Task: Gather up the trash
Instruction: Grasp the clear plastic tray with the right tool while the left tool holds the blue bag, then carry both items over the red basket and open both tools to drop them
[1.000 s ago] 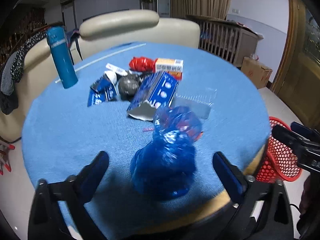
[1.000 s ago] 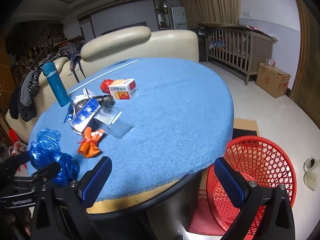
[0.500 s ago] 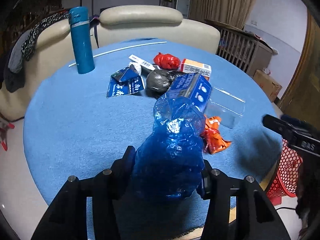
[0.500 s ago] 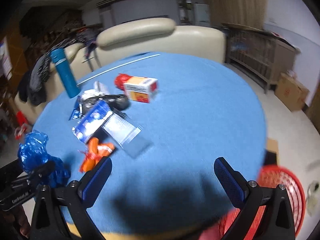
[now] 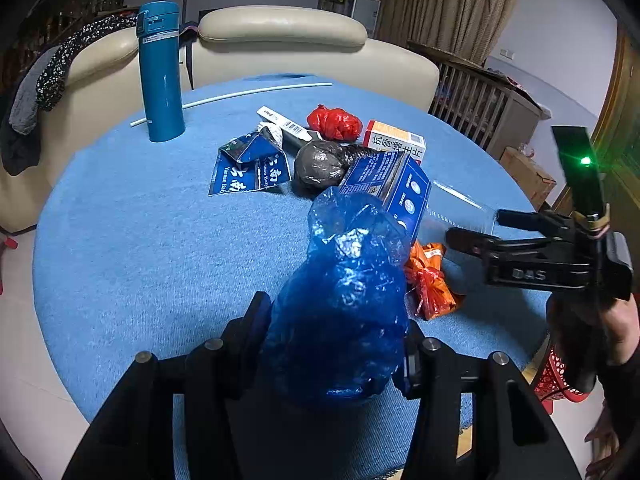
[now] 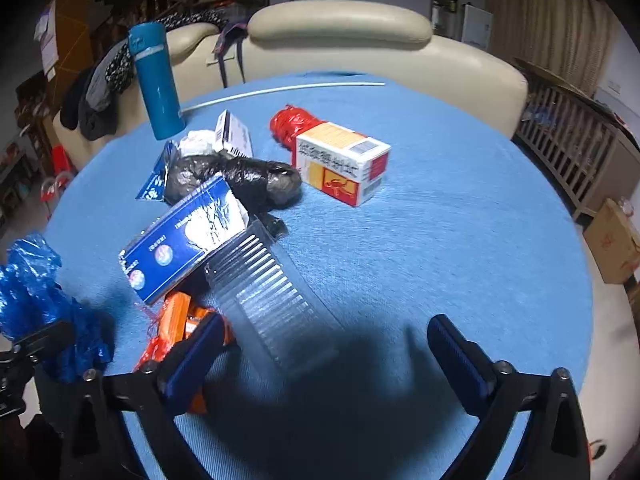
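Observation:
My left gripper (image 5: 334,328) is shut on a crumpled blue plastic bag (image 5: 344,296), held over the near edge of the blue table (image 5: 140,240); the bag also shows in the right wrist view (image 6: 36,304). My right gripper (image 6: 324,356) is open above a clear ridged plastic tray (image 6: 268,288), its left finger next to an orange wrapper (image 6: 176,332). Behind lie a blue box (image 6: 180,240), a black bag (image 6: 240,180), an orange-white carton (image 6: 340,164) and a red bag (image 6: 292,124).
A teal flask (image 5: 160,72) stands at the table's far left beside a white straw (image 5: 240,96). A torn blue carton (image 5: 248,168) lies mid-table. A red mesh basket (image 5: 560,380) stands on the floor at right. A beige sofa (image 5: 280,40) is behind the table.
My left gripper closed on the blue bag and lifted it. My right gripper moved from over the red basket to above the table, over the clear tray.

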Motion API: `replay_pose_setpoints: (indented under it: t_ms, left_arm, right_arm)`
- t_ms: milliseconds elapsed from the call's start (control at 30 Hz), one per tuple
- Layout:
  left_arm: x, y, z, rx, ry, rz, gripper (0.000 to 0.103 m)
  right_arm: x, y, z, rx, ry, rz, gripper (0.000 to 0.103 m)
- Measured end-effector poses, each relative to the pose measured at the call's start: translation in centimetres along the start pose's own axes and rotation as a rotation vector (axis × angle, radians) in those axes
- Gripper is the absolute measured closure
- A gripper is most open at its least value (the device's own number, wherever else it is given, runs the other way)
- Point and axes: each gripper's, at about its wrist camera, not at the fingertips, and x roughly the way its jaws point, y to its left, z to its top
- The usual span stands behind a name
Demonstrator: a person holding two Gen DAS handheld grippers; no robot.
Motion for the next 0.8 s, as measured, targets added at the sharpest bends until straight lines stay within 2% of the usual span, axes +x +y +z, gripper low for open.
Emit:
replay_pose_setpoints:
  t_ms: [67,133,533,800]
  left_arm:
    - [0.1,0.0,0.1,0.001,0.0,-0.001,0.048]
    - [0.2,0.0,0.1,0.003,-0.001,-0.002,0.048]
    - [-1.2,-1.9,0.7,0.046,-0.04,-0.027,0.048]
    - [-2.7,-5.3,1.1,0.126,-0.079,-0.076,0.048]
  right_arm:
    - [0.7,-0.1,0.2,0.02,0.028,0.021,0.047]
    - [0.8,-0.5,0.2,0.046,0.022,0.023,0.052]
    - [-3.8,-3.3,-1.7,0.186,-0.066,-0.002,0.053]
    - [-9.7,-6.7,-5.7,0.307,-0.138,-0.061,0.053]
